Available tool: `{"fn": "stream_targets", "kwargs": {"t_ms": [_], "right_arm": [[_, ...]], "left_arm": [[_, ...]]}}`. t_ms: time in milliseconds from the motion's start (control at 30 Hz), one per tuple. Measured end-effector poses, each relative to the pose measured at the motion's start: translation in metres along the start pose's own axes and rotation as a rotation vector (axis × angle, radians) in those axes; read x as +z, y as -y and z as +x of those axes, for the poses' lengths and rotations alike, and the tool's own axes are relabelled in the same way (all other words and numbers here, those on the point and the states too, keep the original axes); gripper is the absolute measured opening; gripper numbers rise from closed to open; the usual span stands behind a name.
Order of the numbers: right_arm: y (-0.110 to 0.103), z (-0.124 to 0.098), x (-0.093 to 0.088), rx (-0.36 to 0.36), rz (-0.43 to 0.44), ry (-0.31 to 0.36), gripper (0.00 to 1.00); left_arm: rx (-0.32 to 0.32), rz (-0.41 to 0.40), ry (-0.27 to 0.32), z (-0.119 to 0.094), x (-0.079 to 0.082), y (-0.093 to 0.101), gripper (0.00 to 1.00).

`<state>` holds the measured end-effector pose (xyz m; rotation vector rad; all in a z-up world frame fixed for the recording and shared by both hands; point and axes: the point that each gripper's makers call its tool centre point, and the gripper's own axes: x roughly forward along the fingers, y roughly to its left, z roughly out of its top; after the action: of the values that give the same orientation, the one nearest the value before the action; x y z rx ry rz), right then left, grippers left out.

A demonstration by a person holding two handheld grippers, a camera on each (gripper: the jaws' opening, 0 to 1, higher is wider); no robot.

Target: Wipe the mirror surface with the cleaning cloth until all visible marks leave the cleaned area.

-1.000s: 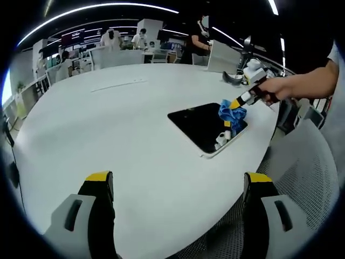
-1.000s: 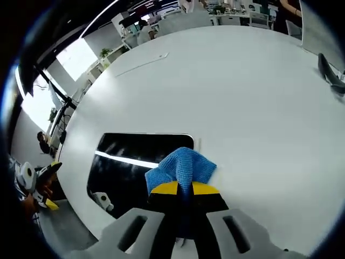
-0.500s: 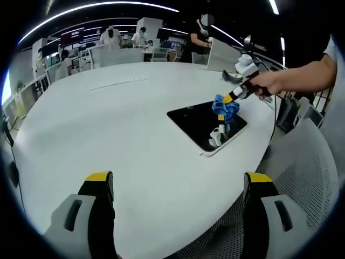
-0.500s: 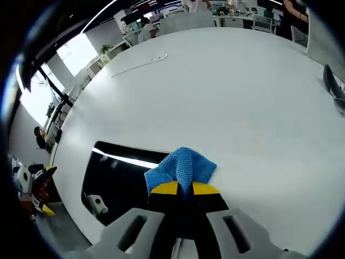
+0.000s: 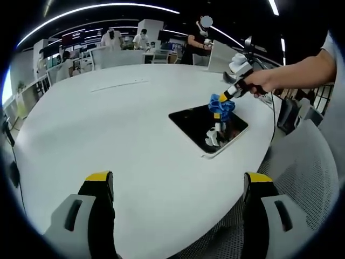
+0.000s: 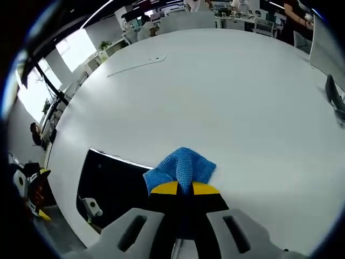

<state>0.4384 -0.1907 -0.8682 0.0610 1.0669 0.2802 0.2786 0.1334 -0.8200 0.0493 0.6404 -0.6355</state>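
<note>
Left gripper view: right gripper (image 5: 221, 100), jaws clamping blue cloth (image 5: 222, 104), angled down over mirror (image 5: 198, 125); left gripper (image 5: 178, 186) spread wide, empty.

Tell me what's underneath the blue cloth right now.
The blue cloth, clamped in the right gripper, sits at the mirror's far edge. Whether it touches the glass cannot be told.
</note>
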Motion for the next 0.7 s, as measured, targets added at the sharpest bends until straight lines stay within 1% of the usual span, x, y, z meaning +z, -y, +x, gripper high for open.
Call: {"fn": "stream_targets", "kwargs": {"t_ms": [233, 333, 367, 467, 500, 533, 567, 600, 700], "right_arm": [[0.001, 0.000, -0.001, 0.000, 0.005, 0.000, 0.02], [0.000, 0.001, -0.001, -0.006, -0.034, 0.010, 0.02], [0.000, 0.001, -0.001, -0.005, -0.032, 0.012, 0.02], [0.002, 0.001, 0.000, 0.011, -0.002, 0.007, 0.02], [0.001, -0.001, 0.000, 0.026, 0.045, 0.005, 0.02], [0.000, -0.005, 0.005, 0.031, 0.076, 0.035, 0.02], [-0.001, -0.011, 0.011, 0.036, 0.082, 0.066, 0.02], [-0.001, -0.014, 0.013, 0.035, 0.066, 0.068, 0.02], [-0.005, -0.027, 0.018, 0.053, 0.058, 0.087, 0.02]], "left_arm": [[-0.001, 0.001, -0.006, 0.000, -0.002, -0.001, 0.99], [0.003, 0.003, -0.003, -0.001, -0.001, -0.002, 0.99], [0.006, 0.002, -0.002, -0.001, -0.001, -0.002, 0.99], [0.007, 0.000, -0.003, -0.001, -0.002, -0.003, 0.99], [0.006, 0.006, -0.004, -0.001, -0.002, -0.003, 0.99], [0.005, 0.005, -0.005, -0.001, -0.002, -0.002, 0.99], [0.003, 0.005, -0.005, -0.001, -0.002, -0.002, 0.99], [0.004, 0.006, -0.005, -0.001, -0.002, -0.002, 0.99], [0.003, 0.005, -0.004, 0.000, -0.002, -0.003, 0.99]]}}
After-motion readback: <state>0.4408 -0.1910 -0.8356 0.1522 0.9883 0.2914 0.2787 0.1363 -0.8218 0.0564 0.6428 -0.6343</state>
